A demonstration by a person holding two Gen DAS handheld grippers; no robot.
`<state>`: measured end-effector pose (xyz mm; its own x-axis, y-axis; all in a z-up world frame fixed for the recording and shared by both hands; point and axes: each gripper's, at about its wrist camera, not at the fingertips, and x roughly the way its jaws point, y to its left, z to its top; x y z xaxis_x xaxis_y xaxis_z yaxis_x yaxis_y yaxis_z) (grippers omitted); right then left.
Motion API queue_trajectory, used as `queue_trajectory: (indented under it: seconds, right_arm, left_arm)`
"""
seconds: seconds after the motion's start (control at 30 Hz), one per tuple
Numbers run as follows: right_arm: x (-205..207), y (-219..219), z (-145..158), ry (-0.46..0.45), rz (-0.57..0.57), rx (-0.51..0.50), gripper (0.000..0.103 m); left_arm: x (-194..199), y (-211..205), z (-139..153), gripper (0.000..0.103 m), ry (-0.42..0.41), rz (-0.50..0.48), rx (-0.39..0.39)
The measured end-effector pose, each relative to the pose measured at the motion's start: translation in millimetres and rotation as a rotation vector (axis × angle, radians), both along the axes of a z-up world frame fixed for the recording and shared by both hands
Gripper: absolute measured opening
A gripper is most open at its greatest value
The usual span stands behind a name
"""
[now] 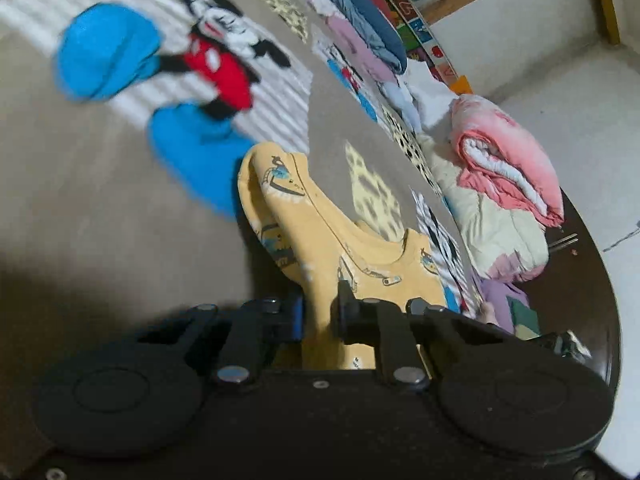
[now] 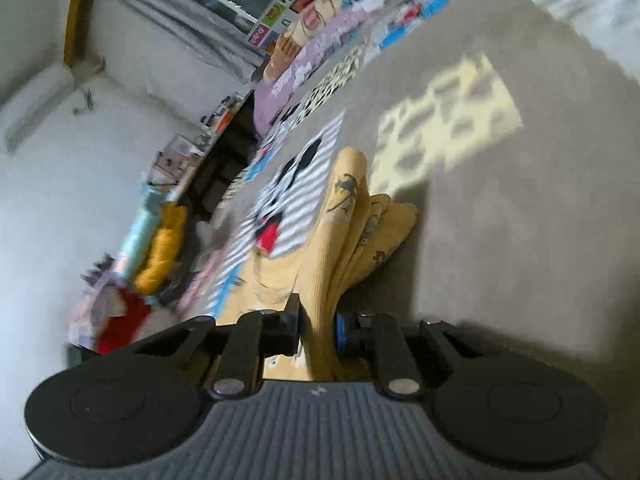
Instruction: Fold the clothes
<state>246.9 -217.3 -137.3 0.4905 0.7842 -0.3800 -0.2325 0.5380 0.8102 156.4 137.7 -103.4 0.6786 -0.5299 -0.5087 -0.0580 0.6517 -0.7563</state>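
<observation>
Shirt: a yellow printed shirt [image 1: 344, 236] is bunched and lifted above the tan blanket [image 1: 100, 208], running from both grippers out toward the blanket's middle.
Left gripper [image 1: 320, 312]: jaws narrow, pinching the shirt fabric near its neckline; the cloth passes between the fingers and spreads away from them.
Right gripper [image 2: 316, 328]: jaws narrow, clamped on a gathered fold of the shirt [image 2: 344, 232], which stands up in ridges just beyond the fingers.
Blanket marks: a striped cartoon-mouse patch [image 1: 216, 60] lies beyond the shirt; a pale spotted patch [image 2: 448, 128] lies just beside the shirt's far end.
Edge: in the left view the blanket ends to the right of the shirt, where a pink quilt [image 1: 508, 160] and stacked clothes [image 1: 352, 12] sit along it.
Open room: bare blanket stretches left of the shirt in the left view and right of it in the right view.
</observation>
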Motion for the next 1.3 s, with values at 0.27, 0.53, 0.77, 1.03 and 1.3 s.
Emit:
queue_trajectory:
  seconds: [0.27,0.53,0.77,1.03,1.3]
  right_arm:
    - [-85,-6,8,0.006,-0.043,-0.101,0.065]
    - [-88,4,-5,-0.071,-0.061,-0.145,0.068]
    - [-79,18,-18,-0.084,-0.105,-0.11,0.024]
    - [-75,41,6,-0.104,-0.071,-0.014,0.017]
    - [-61,134,94,-0.241,0.138,0.104,0.017]
  left_arm:
    - [-50,13,5,0.063,-0.015,0.017,0.113]
    - [-34,5,-7,0.062,-0.113,0.035,0.164]
    - [-21,-8,-23,0.014,-0.135,0.049,0.097]
    - [-55,25,33,0.012,-0.243,0.138,0.023]
    - [-128,133,110,0.012,-0.368,0.367,-0.047]
